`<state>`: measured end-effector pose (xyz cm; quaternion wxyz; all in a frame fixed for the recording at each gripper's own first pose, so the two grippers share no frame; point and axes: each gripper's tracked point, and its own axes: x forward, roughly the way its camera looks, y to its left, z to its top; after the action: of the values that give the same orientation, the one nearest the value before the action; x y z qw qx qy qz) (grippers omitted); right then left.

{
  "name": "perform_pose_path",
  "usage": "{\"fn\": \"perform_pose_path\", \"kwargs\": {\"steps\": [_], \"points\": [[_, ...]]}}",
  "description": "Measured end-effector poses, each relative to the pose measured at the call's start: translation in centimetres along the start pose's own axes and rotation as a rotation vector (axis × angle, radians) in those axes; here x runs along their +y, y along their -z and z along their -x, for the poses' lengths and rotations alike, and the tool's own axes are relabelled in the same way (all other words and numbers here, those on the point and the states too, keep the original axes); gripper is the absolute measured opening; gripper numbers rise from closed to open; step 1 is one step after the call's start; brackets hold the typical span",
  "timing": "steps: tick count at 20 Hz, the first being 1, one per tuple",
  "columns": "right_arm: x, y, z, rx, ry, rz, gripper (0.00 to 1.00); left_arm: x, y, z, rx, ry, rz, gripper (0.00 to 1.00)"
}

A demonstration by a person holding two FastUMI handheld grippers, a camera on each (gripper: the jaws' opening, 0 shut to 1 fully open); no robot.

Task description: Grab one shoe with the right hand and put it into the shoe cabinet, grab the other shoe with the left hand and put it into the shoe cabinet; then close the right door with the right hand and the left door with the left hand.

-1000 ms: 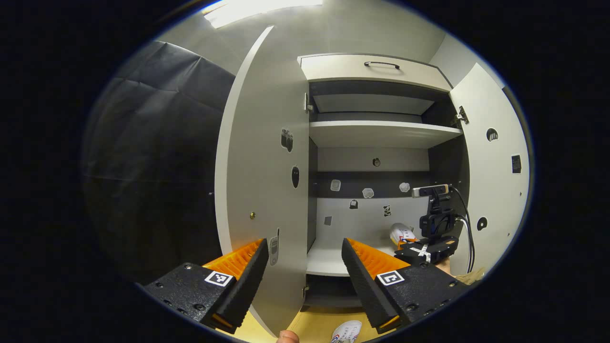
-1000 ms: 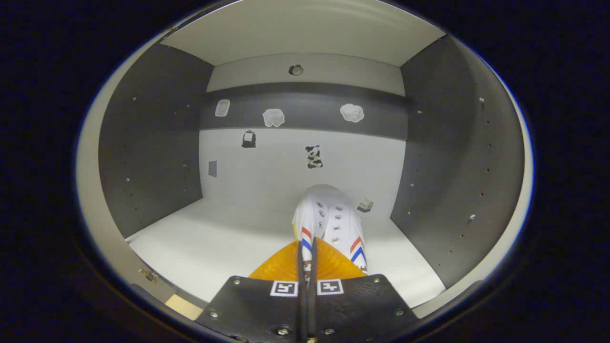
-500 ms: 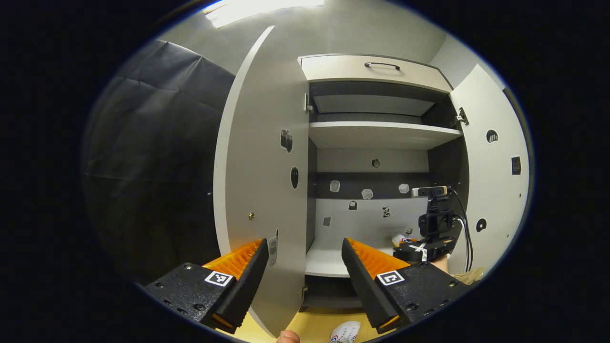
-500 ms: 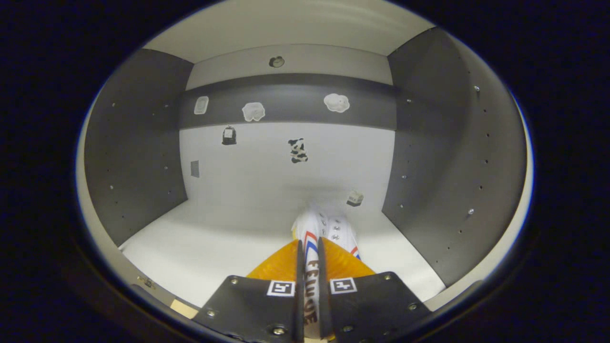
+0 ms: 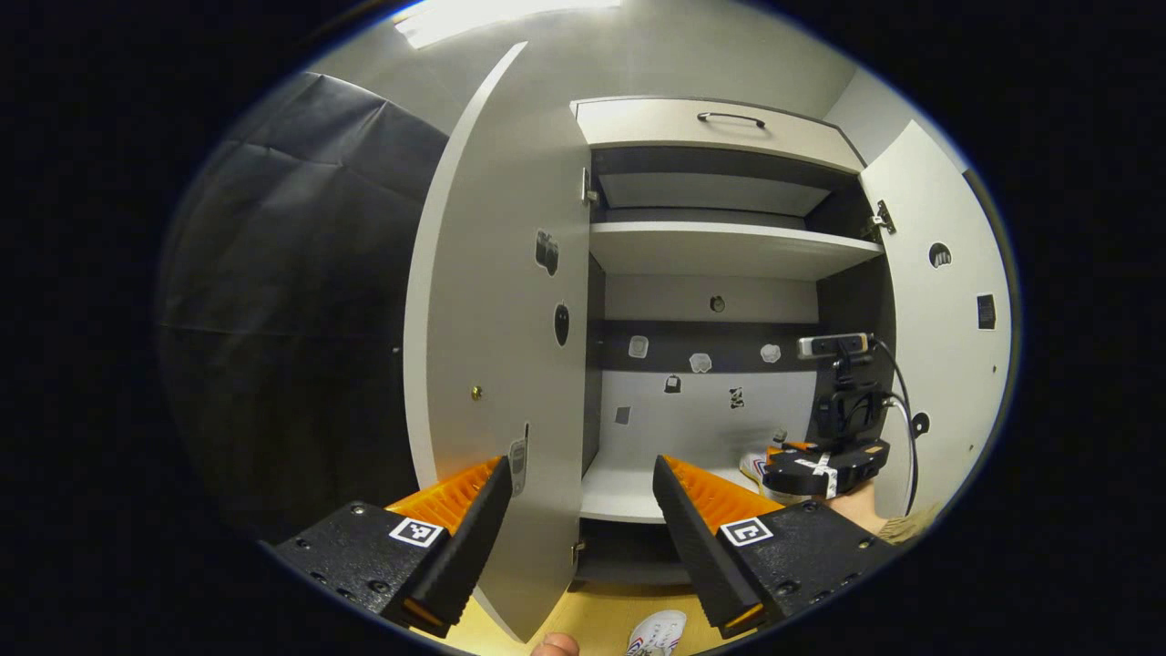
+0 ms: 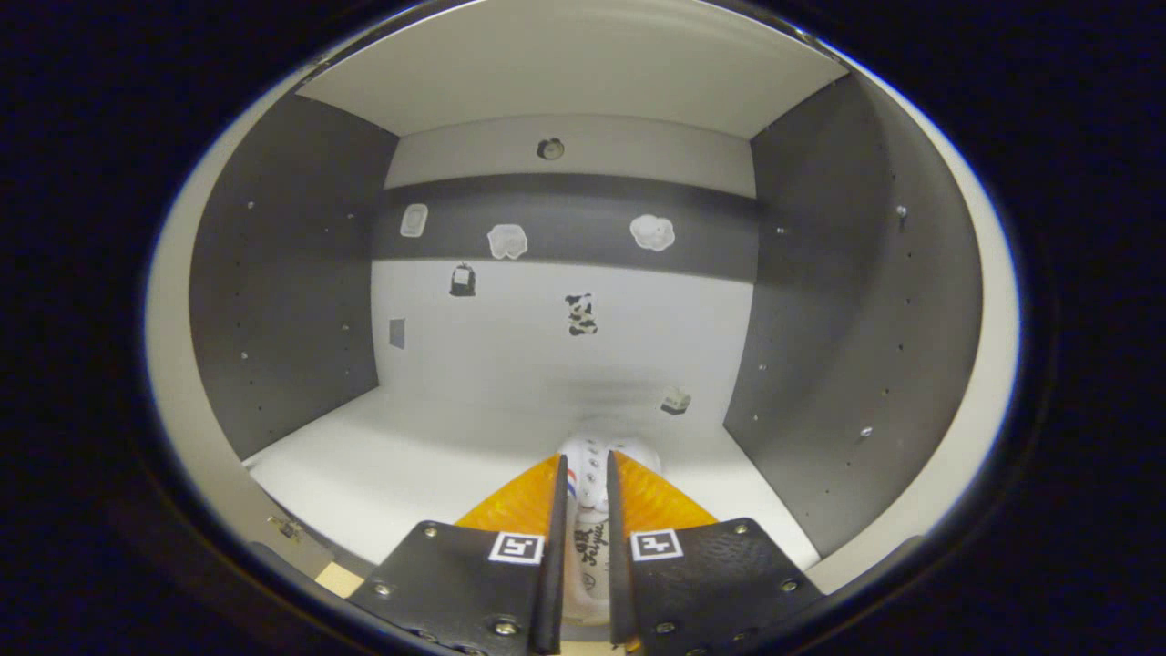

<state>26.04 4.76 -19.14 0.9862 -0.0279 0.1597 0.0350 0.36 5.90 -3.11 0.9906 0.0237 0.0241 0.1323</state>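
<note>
Peeking into the lower compartment of the shoe cabinet [image 6: 301, 273] from the right gripper view: one white lace-up sneaker [image 6: 588, 483] down on the pale bottom shelf [image 6: 383, 465], toe toward the back wall, over toward the right side. Metal eyelets up the front, a bit of red and blue stripe on the side, dark lettering inside the heel. Right gripper [image 6: 584, 458] straddling the heel end with only a narrow gap between the fingers; can't tell whether really pinching it or just sitting around it. Little stickers [image 6: 580, 313] scattered over the back panel. From the left gripper view: left gripper [image 5: 580, 466] spread wide with nothing between, hovering just in front of the open left door [image 5: 496, 319]. Right door [image 5: 938, 319] swung open too. Other shoe [image 5: 658, 632], same white with red and blue, down on the wooden floor [image 5: 592, 620] in front of the cabinet, right beside a fingertip [image 5: 554, 646].
</note>
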Motion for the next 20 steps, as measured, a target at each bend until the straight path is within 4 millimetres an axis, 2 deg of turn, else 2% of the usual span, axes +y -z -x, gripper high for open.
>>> {"fn": "perform_pose_path", "kwargs": {"steps": [2,5,7,8,9,11,12,13,15,16,18,20], "points": [[0.1,-2.1,2.1,-0.049,-0.015,-0.002,0.21,-0.4,0.7,0.1,0.012,0.015,0.000,0.97],[0.0,-5.6,5.8,-0.133,-0.034,-0.026,0.20,-1.6,2.3,0.0,0.039,0.049,-0.007,0.96],[-0.6,-7.6,8.4,-0.175,-0.037,-0.038,0.21,-2.6,3.9,0.1,0.073,0.084,-0.019,0.94],[-0.9,-8.6,9.5,-0.200,-0.035,-0.040,0.20,-3.3,4.9,0.1,0.094,0.103,-0.022,0.97],[-1.3,-9.6,10.9,-0.222,-0.031,-0.040,0.21,-3.8,6.1,0.1,0.119,0.124,-0.020,0.94],[-2.0,-11.4,13.9,-0.270,-0.020,-0.035,0.21,-4.8,9.0,0.2,0.187,0.162,-0.015,0.96],[-2.3,-12.3,15.3,-0.296,-0.013,-0.028,0.17,-5.1,10.6,0.3,0.223,0.178,-0.008,0.97],[-2.7,-13.1,16.6,-0.319,-0.004,-0.017,0.21,-5.5,12.2,0.4,0.261,0.196,0.002,0.97],[-3.0,-14.7,19.1,-0.361,0.009,-0.004,0.21,-6.3,15.3,0.7,0.330,0.228,0.014,0.97],[-3.4,-15.2,20.4,-0.378,0.020,-0.004,0.25,-6.5,16.9,0.9,0.363,0.239,0.013,0.98],[-3.9,-15.7,22.4,-0.399,0.039,-0.007,0.17,-6.9,20.2,1.1,0.430,0.260,0.004,0.98],[-4.1,-15.9,23.6,-0.405,0.052,-0.004,0.21,-7.6,23.5,1.5,0.496,0.297,-0.006,0.97]]}}
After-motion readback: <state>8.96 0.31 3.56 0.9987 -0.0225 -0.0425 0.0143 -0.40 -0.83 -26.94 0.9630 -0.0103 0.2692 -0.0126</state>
